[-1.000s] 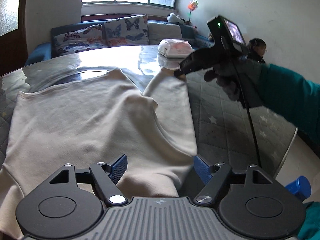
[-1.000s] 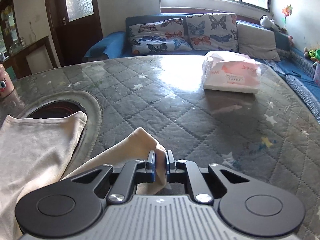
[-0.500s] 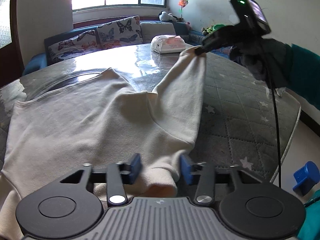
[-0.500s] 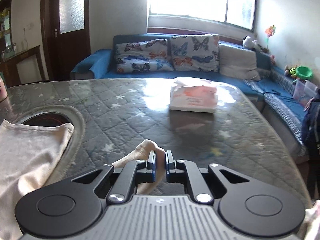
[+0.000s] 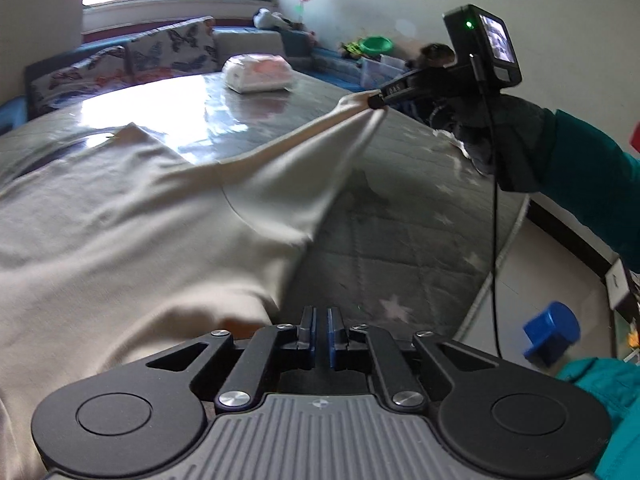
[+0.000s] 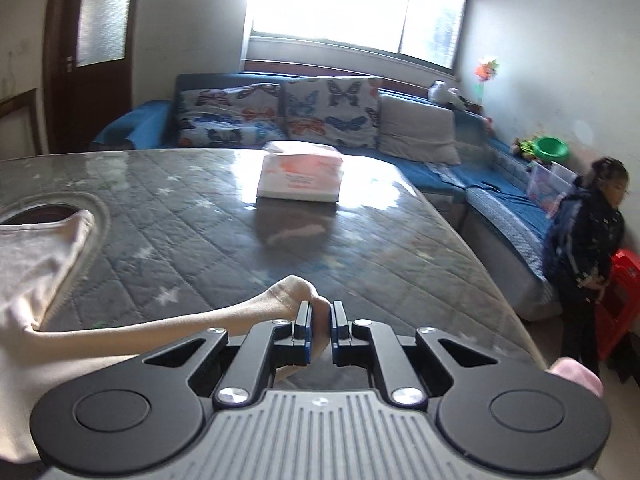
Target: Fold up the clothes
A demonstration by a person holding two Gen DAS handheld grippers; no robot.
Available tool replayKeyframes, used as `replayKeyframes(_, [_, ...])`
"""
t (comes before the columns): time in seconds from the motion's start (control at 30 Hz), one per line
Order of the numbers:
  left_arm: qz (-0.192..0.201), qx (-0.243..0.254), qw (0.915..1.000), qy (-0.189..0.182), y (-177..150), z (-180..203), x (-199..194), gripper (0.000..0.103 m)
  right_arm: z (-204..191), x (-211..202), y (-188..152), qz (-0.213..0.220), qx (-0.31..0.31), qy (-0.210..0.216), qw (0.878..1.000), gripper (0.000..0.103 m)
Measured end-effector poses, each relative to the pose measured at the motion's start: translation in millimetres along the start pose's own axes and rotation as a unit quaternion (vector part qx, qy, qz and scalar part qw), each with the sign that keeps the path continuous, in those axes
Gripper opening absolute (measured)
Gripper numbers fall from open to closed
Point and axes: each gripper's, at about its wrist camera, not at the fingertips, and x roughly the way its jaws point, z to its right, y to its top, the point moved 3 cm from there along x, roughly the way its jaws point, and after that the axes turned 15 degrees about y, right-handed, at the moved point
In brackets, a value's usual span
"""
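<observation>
A cream long-sleeved garment (image 5: 120,232) lies spread on the quilted grey table (image 5: 400,240). My left gripper (image 5: 320,330) is shut at the garment's near hem; the cloth edge lies just left of its fingers (image 5: 306,330), and no cloth shows between the pads. My right gripper (image 6: 320,320) is shut on the sleeve cuff (image 6: 296,290) and holds it up off the table. In the left wrist view the right gripper (image 5: 374,100) has the sleeve (image 5: 304,164) stretched out to the right, above the table.
A white and pink tissue pack (image 6: 300,176) sits on the far part of the table. A blue sofa with butterfly cushions (image 6: 280,116) runs behind it. A person (image 6: 592,256) stands at the right by a red stool (image 6: 620,292). A blue stool (image 5: 552,334) stands on the floor.
My left gripper went from open to shut at the hem. My right gripper lifted the sleeve cuff and pulled it out to the right, so the sleeve now hangs taut.
</observation>
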Motion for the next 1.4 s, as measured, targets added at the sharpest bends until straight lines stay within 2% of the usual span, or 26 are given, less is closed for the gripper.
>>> replayKeyframes(0.13, [0.011,0.005,0.9998,-0.014,2,3,-6,0.007,11,7,-15,-0.022,0.010,-0.010,1.000,0.008])
replayKeyframes(0.27, [0.041,-0.004,0.9991,-0.004,10,-6,-26,0.010,14,21,-25,-0.043,0.012,-0.014,0.999,0.009])
replayKeyframes(0.43, [0.051,-0.051,0.9955,0.061,8,-47,-41,0.024,18,25,-25,-0.050,0.008,-0.024,0.998,0.016])
replayKeyframes(0.53, [0.050,-0.082,0.9901,0.103,4,-74,-48,0.025,20,20,-22,-0.048,0.011,-0.031,0.998,0.016])
replayKeyframes(0.63, [0.032,-0.113,0.9845,0.130,-7,-95,-46,0.026,16,10,-18,-0.040,0.002,-0.023,0.999,0.016])
replayKeyframes(0.83, [0.007,-0.160,0.9740,0.160,-29,-122,-44,0.030,-27,0,-3,-0.026,-0.035,0.046,0.998,0.016])
replayKeyframes(0.9, [0.007,-0.172,0.9715,0.163,-34,-128,-47,0.031,-52,2,4,-0.026,-0.057,0.082,0.995,0.016])
replayKeyframes(0.97, [0.009,-0.182,0.9695,0.165,-37,-132,-53,0.037,-70,5,9,-0.026,-0.075,0.106,0.991,0.016])
replayKeyframes(1.1, [0.019,-0.196,0.9634,0.182,-39,-142,-65,0.042,-124,16,20,-0.034,-0.118,0.172,0.977,0.016])
replayKeyframes(1.3, [0.017,-0.248,0.9438,0.218,-58,-179,-80,0.043,-186,39,19,-0.054,-0.161,0.233,0.958,0.016])
replayKeyframes(1.4, [0.016,-0.273,0.9325,0.236,-68,-197,-88,0.043,-205,51,14,-0.070,-0.166,0.252,0.951,0.016])
